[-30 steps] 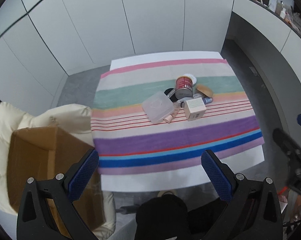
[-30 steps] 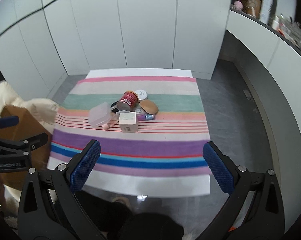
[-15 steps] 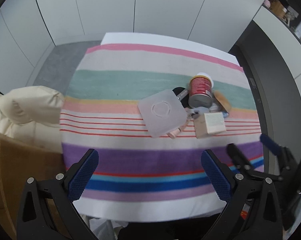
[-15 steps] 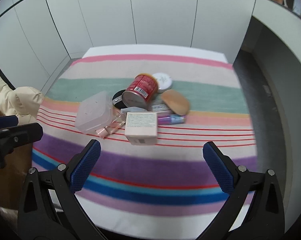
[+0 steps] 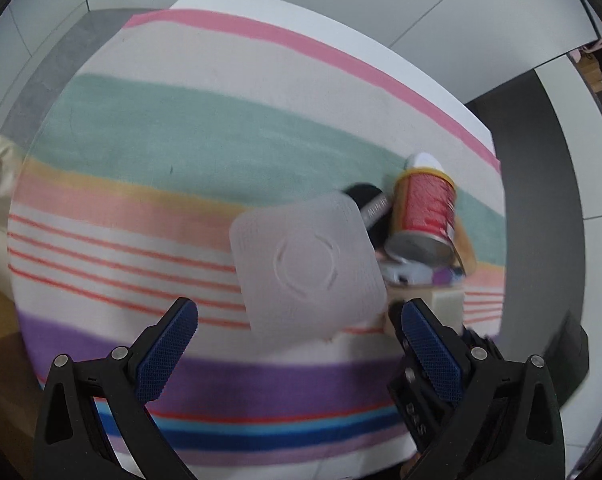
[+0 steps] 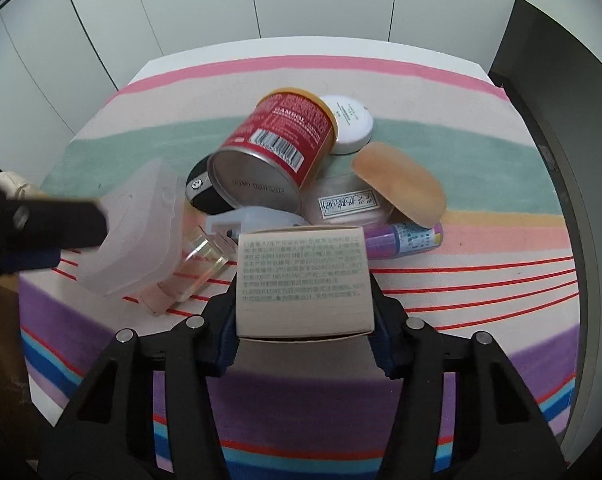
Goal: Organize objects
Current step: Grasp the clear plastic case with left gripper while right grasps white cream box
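The right gripper point(image 6: 304, 322) is closing on the box point(image 6: 303, 282) at the front of the pile on the cloth point(image 6: 441, 364), its pads on both flat sides; the box looks light and easy to crush, while the left gripper point(image 5: 297, 354) hangs wide open and empty.

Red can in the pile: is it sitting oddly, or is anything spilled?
The red can lies tipped on its side, propped on the black compact and the white jar, metal base facing the camera. Nothing looks spilled. The whole pile is jumbled on the striped cloth.
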{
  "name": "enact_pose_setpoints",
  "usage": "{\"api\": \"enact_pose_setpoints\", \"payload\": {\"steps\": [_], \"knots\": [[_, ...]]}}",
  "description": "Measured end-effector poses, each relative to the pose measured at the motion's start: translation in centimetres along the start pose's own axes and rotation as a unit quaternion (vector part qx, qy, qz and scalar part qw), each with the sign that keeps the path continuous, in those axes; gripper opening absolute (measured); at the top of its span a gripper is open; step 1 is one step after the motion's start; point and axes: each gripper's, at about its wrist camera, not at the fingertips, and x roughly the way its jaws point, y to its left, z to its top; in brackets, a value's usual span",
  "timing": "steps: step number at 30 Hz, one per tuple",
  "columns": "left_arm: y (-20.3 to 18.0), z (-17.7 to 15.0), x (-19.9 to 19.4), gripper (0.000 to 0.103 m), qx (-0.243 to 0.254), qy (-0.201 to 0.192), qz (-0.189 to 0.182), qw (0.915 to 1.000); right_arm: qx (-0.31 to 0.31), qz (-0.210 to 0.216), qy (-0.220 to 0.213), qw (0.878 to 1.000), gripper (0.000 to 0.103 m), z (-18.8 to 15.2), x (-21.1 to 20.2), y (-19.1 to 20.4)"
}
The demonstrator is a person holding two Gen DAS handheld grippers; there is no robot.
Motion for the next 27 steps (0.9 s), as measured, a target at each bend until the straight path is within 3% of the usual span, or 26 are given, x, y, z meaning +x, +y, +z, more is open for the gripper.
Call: {"api": "enact_pose_setpoints", "payload": {"steps": [3, 8, 13, 14, 15, 17, 27], "knots": [[-0.3, 0.9, 1.6, 0.103, 0.011, 0.005, 0.021, 0.9997, -0.008, 0.000, -0.002, 1.000, 0.055, -0.1, 0.2, 0.1], [-0.3, 1.9, 3.1, 0.103, -0.022, 0.017, -0.015, 0.9995, -0.018, 0.005, 0.002, 1.000, 0.055, -0.3, 0.3, -0.1], [-1.2, 1.9, 4.7, 0.102, -0.024, 0.042, -0.001, 0.9988, -0.011, 0.014, 0.008, 1.000, 0.055, -0.4, 0.6, -0.5], [-1.5, 1.9, 4.9, 0.102, -0.015, 0.032, 0.005, 0.9994, -0.011, 0.015, 0.009, 1.000, 0.055, -0.4, 0.6, -0.5], [-1.7, 1.9, 4.7, 0.093, -0.009, 0.024, 0.011, 0.9996, -0.012, 0.016, 0.009, 1.000, 0.055, -0.3, 0.6, -0.6], [-2.5, 1.8, 4.3, 0.088, 0.014, 0.006, 0.042, 0.9990, -0.009, 0.017, 0.011, 1.000, 0.055, -0.3, 0.6, -0.8], [-2.9, 0.7, 0.4, 0.087, 0.074, -0.062, 0.091, 0.9912, 0.010, 0.006, 0.007, 1.000, 0.055, 0.8, -1.5, -2.2]]}}
